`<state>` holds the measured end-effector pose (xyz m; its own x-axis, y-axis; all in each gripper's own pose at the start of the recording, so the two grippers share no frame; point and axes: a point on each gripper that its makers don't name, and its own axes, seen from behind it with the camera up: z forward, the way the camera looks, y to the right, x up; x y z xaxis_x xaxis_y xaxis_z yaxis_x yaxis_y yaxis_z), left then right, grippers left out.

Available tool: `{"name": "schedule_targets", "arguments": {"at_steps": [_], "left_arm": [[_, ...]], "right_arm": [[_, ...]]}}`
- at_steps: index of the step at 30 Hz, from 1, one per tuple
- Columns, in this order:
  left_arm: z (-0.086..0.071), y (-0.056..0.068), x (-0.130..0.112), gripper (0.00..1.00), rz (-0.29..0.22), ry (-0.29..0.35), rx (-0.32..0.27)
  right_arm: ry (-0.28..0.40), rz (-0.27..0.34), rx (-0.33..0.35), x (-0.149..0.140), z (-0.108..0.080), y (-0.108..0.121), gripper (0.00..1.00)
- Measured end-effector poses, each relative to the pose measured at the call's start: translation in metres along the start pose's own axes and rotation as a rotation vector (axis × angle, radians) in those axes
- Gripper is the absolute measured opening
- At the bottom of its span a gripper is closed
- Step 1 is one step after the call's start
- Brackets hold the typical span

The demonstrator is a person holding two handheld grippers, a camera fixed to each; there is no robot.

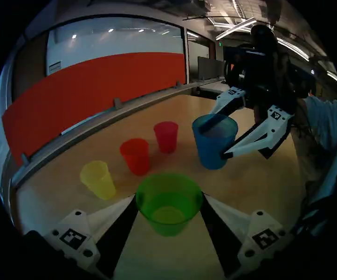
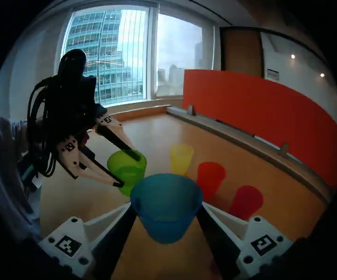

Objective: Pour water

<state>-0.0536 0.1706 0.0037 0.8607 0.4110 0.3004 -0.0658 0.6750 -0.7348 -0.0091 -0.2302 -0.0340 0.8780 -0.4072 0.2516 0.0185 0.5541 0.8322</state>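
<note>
Over the wooden table [image 1: 257,182], pouring well would likely have meant bringing the two held cups rim to rim, then tilting one slowly, since both stood upright and apart. The left gripper [image 1: 169,199] was closed partway, both fingers pressing the green cup [image 1: 168,214]. The right gripper [image 2: 166,205] likewise clasped the blue cup [image 2: 166,219]. Whether either held water could not be told. A yellow cup [image 1: 97,179] and a red cup [image 1: 135,156] stood nearby.
</note>
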Motion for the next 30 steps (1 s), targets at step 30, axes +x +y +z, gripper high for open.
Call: {"name": "schedule_targets", "arguments": {"at_steps": [30], "left_arm": [[0.034, 0.010, -0.039, 0.88, 0.002, -0.096, -0.054]], "right_arm": [[-0.095, 0.011, 0.023, -0.046, 0.028, -0.006, 0.90]]}}
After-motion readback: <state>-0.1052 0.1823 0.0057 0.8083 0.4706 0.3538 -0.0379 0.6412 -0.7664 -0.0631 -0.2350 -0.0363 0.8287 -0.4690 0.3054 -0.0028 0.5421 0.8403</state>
